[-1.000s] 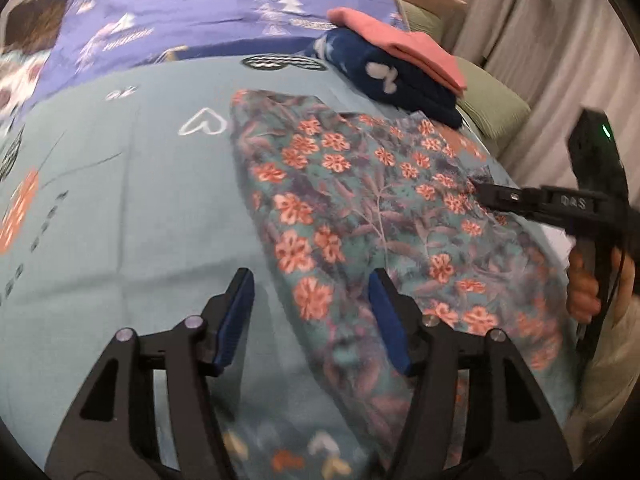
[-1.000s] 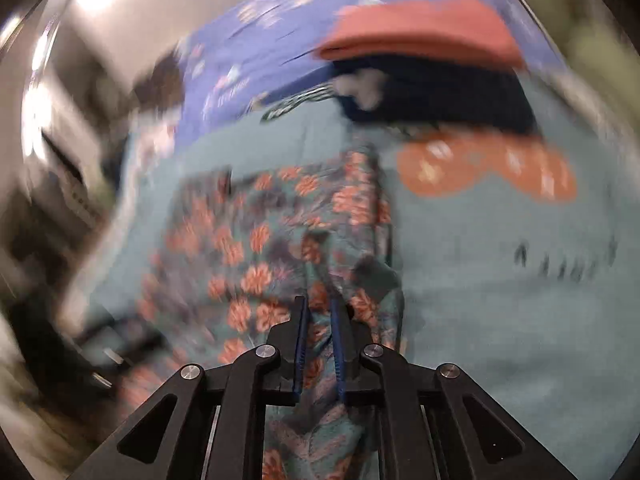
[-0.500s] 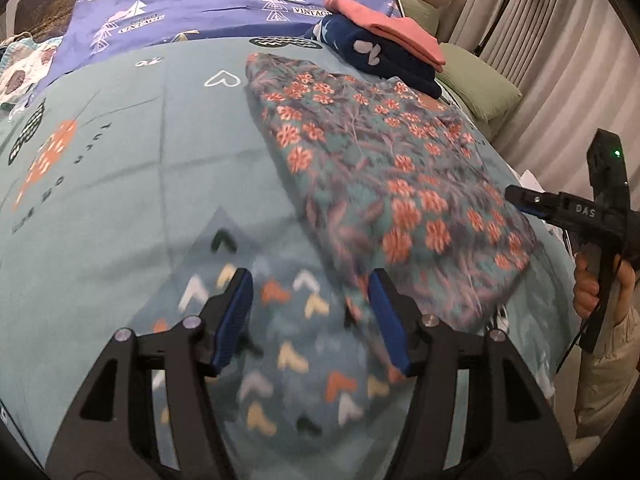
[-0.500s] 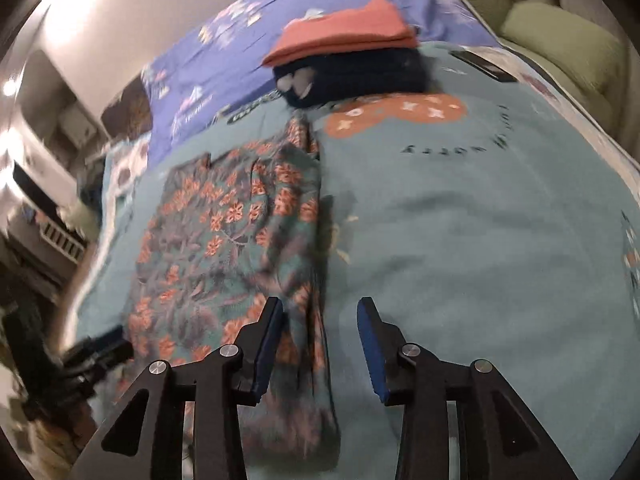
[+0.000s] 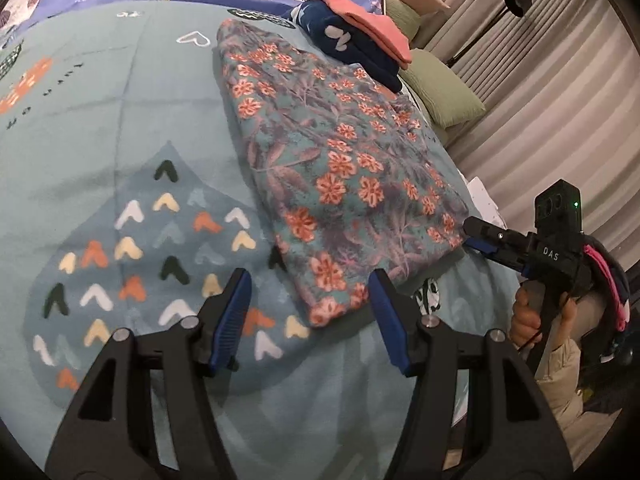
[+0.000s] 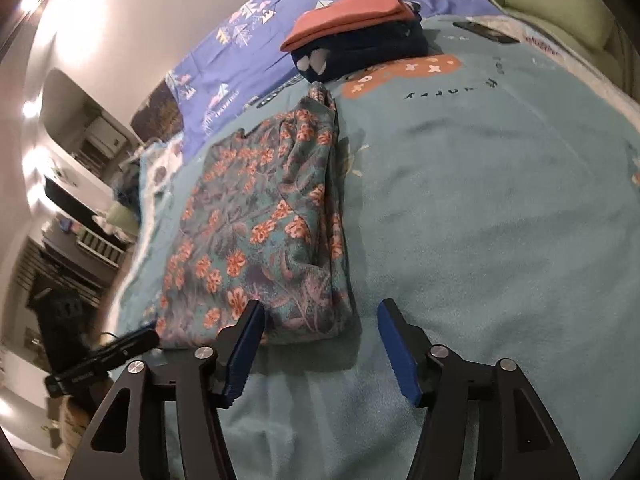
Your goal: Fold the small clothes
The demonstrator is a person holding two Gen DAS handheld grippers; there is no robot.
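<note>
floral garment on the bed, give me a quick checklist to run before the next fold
1. Floral garment lying flat on the teal blanket: ok, folded into a long panel.
2. Left gripper free: ok, jaws open, nothing pressed between the pads.
3. Right gripper free: ok, jaws have just been opening, and the near edge of the garment lies loose ahead of them.
4. Edges of the fold lined up: not ok, the right side is bunched in the right wrist view.
5. Room for the next fold: ok, the stack of folded clothes sits beyond the far end.
6. Underside smooth: cannot tell.
</note>
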